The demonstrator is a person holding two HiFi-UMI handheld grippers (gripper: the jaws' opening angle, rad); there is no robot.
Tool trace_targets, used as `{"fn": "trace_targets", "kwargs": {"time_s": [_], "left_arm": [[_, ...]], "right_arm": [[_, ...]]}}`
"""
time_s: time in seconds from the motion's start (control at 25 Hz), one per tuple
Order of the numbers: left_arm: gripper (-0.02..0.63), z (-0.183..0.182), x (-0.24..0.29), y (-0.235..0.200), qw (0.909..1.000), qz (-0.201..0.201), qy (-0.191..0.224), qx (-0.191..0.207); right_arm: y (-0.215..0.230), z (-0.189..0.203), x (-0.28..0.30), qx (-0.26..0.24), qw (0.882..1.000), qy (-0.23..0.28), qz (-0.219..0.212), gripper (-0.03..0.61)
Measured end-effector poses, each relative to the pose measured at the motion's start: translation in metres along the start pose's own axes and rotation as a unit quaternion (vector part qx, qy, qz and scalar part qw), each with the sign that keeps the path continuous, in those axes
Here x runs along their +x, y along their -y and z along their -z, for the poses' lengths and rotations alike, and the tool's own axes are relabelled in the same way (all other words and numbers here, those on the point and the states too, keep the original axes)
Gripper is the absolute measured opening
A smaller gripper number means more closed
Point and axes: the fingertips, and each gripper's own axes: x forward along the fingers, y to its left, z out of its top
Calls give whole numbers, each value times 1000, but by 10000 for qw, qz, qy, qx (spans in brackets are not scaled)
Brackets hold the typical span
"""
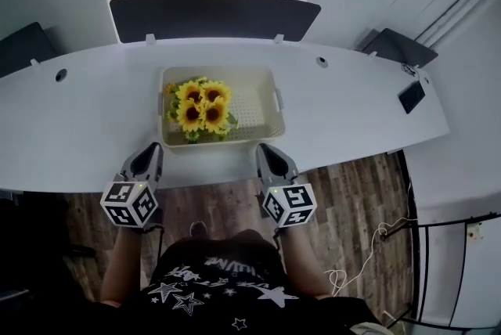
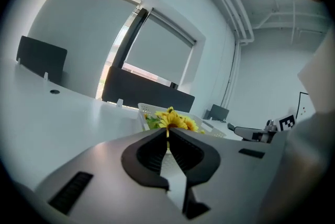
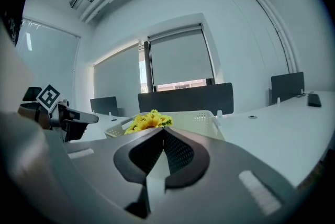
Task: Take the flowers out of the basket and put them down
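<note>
A bunch of yellow sunflowers (image 1: 203, 108) with green leaves lies in the left half of a white perforated basket (image 1: 266, 116) on the white table. My left gripper (image 1: 153, 151) is at the table's near edge, just short of the basket's left front corner, shut and empty. My right gripper (image 1: 265, 150) hangs by the basket's right front corner, also shut with nothing in it. In the left gripper view the sunflowers (image 2: 175, 121) show just past the closed tips (image 2: 168, 130). The right gripper view shows the flowers (image 3: 147, 120) and basket (image 3: 201, 119) beyond its closed tips (image 3: 162, 129).
The long curved white table (image 1: 94, 130) has cable holes (image 1: 322, 61) and a black phone (image 1: 411, 96) at the far right. Dark divider panels (image 1: 211, 16) stand along its far edge. Wooden floor (image 1: 352, 200) and a loose white cable (image 1: 368, 247) lie near me.
</note>
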Motion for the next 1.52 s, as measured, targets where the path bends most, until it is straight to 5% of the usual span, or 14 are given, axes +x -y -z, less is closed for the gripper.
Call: {"fn": "trace_targets", "kwargs": {"time_s": [0.24, 0.36, 0.68, 0.88, 1.24, 1.52], "left_arm": [[15, -4, 16, -17, 9994, -302, -186, -51], [111, 1, 26, -15, 9989, -336, -325, -12], [161, 12, 48, -32, 9925, -990, -706, -108], [160, 20, 64, -38, 9867, -1226, -1064, -40], [93, 30, 73, -42, 9798, -1544, -1272, 20], [75, 31, 72, -46, 9748, -1843, -1256, -38]], "right_arm": [[9, -13, 14, -186, 9998, 52, -38, 3], [21, -20, 29, -218, 9996, 70, -152, 3], [41, -44, 79, -291, 9968, 102, -738, 5], [46, -39, 100, -471, 9914, -512, -1109, 5], [34, -8, 125, -1009, 9630, -1690, -1842, 5], [17, 8, 139, -2118, 9145, -2623, -2234, 3]]}}
